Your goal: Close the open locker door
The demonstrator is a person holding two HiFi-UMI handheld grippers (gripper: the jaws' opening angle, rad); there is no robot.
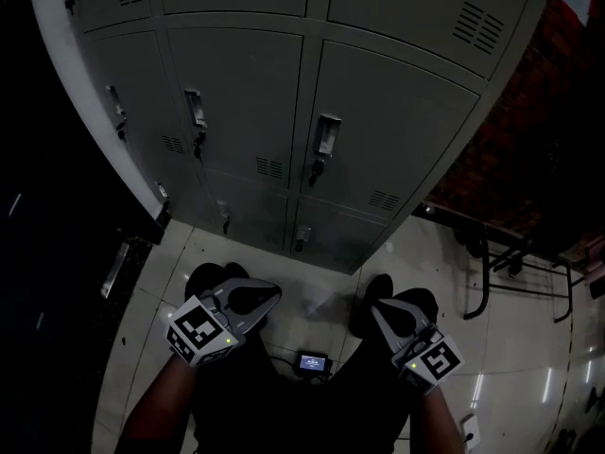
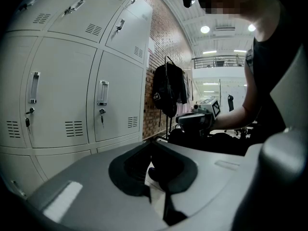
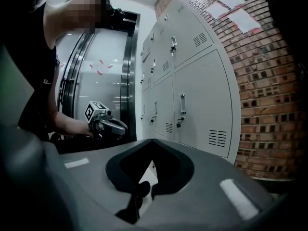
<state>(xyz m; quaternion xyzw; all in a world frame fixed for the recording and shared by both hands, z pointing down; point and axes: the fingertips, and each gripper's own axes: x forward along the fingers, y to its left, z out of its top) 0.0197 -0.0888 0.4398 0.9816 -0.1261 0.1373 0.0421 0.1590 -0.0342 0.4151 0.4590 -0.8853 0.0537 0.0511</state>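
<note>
Judging from all views, no open door can be picked out on the grey locker bank [image 1: 284,112]. Every door seen lies flush w/ its handle [image 1: 325,135], so the task's door is either out of frame or not distinguishable. Both claws are held low over the tiled floor [image 1: 312,296], well apart from the lockers. The left claw [image 1: 272,293] is closed, tips together, nothing between them. The right claw [image 1: 376,308] is likewise closed & empty.

Risks, as judged:
- W/ no target identified, a wrong door could be pushed or a handle snagged.
- If a door is shoved w/ closed tips, slipping on the smooth painted metal is likely.
- A hard push could make the door bounce back off its latch.
- Reach is more easily misjudged in the dim light.

Writing: none readable. Sheets on the brick wall [image 3: 240,13] are blurred. A patch on the hanging black jacket [image 2: 168,88] is too small. The marker cubes [image 1: 198,331] carry square patterns only, no text.
</note>
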